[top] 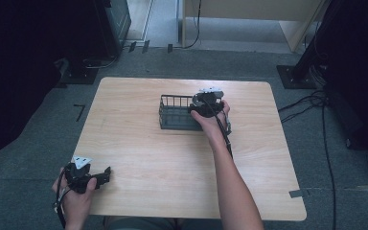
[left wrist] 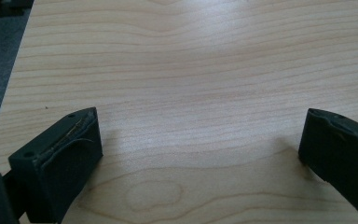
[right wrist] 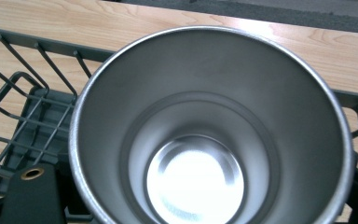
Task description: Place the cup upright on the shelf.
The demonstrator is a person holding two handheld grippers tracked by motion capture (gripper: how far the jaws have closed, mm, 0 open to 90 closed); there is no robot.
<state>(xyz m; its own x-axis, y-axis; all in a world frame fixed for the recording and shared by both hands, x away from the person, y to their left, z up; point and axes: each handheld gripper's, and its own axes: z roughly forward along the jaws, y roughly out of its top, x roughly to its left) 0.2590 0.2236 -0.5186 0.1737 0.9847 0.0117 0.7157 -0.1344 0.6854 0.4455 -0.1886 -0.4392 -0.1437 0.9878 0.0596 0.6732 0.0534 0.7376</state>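
Basically: steel cup, shiny, tapered, empty, mouth up, over dark wire basket. R gripper clamped on cup; L gripper jaws apart, on table.

A steel cup stands upright in the wire basket's right end on the table.

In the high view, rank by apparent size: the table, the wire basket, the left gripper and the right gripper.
1. Wooden table, by far the largest.
2. Wire basket, partly covered by the right hand.
3. Left gripper and right gripper: they look about alike, each partly hidden by its hand, so I won't rank them.
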